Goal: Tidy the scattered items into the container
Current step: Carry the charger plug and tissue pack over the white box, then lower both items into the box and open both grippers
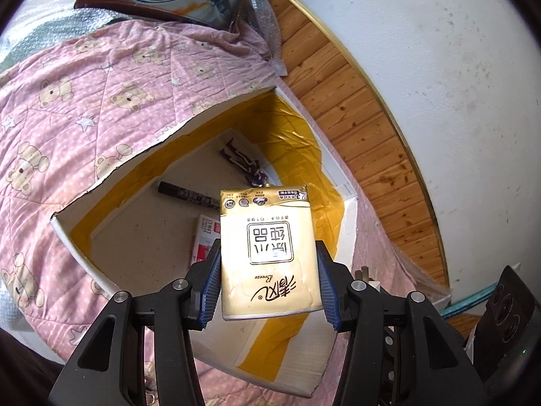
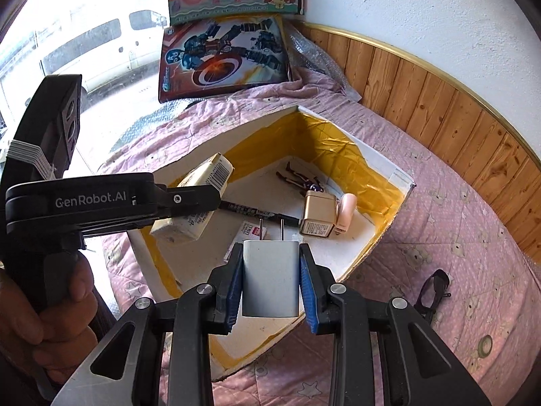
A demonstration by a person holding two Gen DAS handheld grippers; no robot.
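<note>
While both hang over the white box (image 2: pixel 382 237), I see left gripper (image 1: pixel 268 277) clamping the tissue pack (image 1: pixel 267 247), right gripper (image 2: pixel 270 284) clamping the charger (image 2: pixel 270 277).

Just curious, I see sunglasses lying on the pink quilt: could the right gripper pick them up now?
Probably not yet: the right gripper is shut on a white charger. The sunglasses lie uncovered beside the box.

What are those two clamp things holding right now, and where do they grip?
The left gripper pinches a gold tissue pack by its long side edges. The right gripper clamps a white plug adapter by its flat sides, prongs forward.
</note>
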